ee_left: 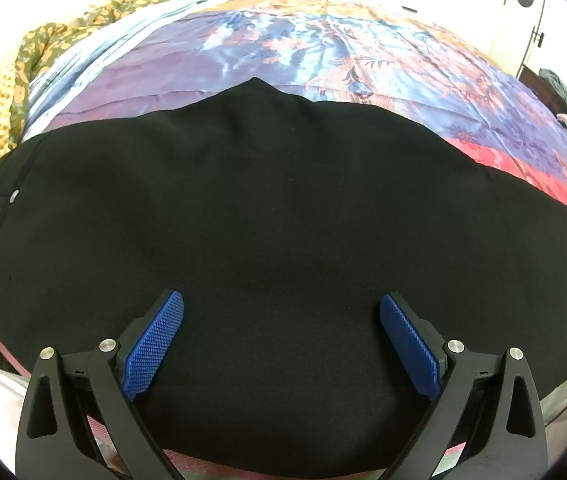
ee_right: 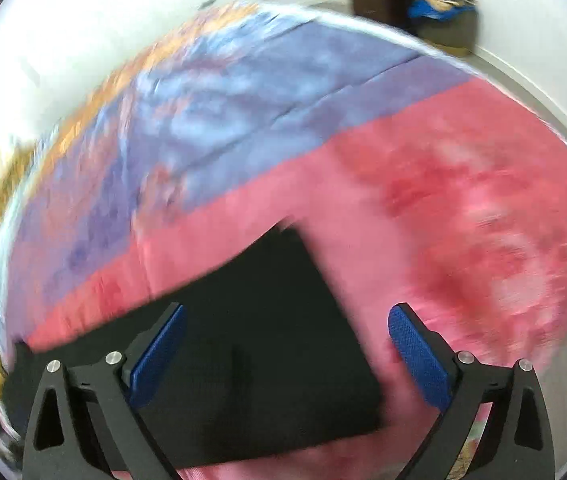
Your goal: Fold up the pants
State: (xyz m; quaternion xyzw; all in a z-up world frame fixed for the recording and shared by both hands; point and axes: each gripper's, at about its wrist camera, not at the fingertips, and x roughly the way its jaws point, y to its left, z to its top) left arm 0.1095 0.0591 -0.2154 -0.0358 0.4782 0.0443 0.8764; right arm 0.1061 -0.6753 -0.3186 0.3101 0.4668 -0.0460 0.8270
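Black pants lie spread flat across a colourful bedspread, filling most of the left wrist view. My left gripper hangs open just above the cloth near its front edge, blue pads wide apart, nothing between them. In the blurred right wrist view the leg end of the pants lies on the pink part of the bedspread. My right gripper stands open over that leg end, its left pad above the cloth and its right pad above the pink spread.
A yellow and green patterned cloth is bunched at the bed's far left. Dark furniture with piled clothes stands on the floor beyond the bed. A dark garment lies at the right of the bed.
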